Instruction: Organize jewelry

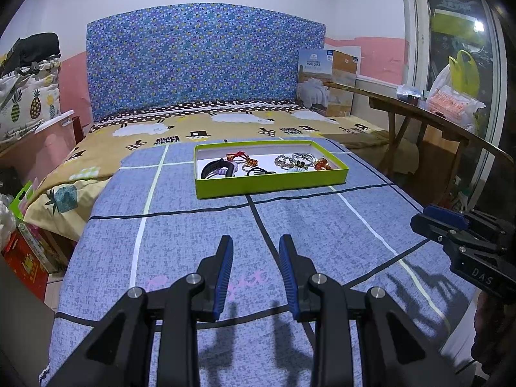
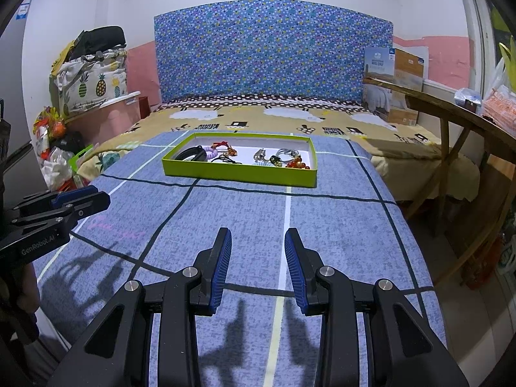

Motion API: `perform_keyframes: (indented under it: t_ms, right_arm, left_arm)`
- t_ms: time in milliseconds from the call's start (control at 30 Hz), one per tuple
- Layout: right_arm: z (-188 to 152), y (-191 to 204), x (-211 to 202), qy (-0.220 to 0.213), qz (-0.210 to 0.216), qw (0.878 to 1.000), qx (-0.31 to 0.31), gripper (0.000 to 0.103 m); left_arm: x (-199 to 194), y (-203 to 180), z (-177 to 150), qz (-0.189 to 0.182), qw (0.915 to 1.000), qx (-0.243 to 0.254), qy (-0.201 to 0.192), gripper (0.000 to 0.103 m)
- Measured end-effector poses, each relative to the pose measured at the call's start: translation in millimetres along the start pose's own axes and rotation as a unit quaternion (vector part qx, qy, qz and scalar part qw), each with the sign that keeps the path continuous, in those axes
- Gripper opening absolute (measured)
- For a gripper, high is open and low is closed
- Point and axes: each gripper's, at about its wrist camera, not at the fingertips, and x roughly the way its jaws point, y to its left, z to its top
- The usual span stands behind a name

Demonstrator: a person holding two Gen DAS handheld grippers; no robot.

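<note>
**Jewelry waits tangled in the tray, both grippers empty**

Jewelry [image 1: 264,164] lies heaped in a green tray [image 1: 271,187] on the bed [image 1: 193,225], well ahead of both sets of jaws. The left gripper [image 1: 255,242] has its jaws apart with nothing between them, only the blue checked cover showing through the gap. The right gripper [image 2: 258,235] is the same: jaws apart, empty, pointed down and forward at the tray. Each gripper shows at the edge of the other's view, side by side and well apart.

Inside the tray, a black band [image 1: 214,169] and a purple ring [image 1: 222,171] sit ahead and to the left of the left jaws. Red cord pieces [image 1: 240,156] lie beyond them, a pale coiled bracelet [image 1: 301,158] and orange beads [image 1: 322,164] ahead and to the right. Several pieces touch or overlap; which are truly knotted together cannot be told from here.

The likely trouble is that overlap. Closing on one piece could drag a neighbour up with it, or snag a cord on the tray wall. The tray looks light and sits on soft bedding, so a pull or a downward push could tip or slide it. Thin chains may slip from the ribbed pads, and beads could roll off onto the cover. Both grippers reaching into the narrow tray at once could also collide.
</note>
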Motion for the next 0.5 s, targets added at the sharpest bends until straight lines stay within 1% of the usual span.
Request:
perform_keyframes:
  t_ms: [500]
  right_arm:
    - [-1.5, 1.2, 3.8, 0.005, 0.001, 1.0, -0.001, 0.035]
  left_arm:
    - [3.8, -1.7, -5.0, 0.004, 0.9999, 0.009, 0.002, 0.031]
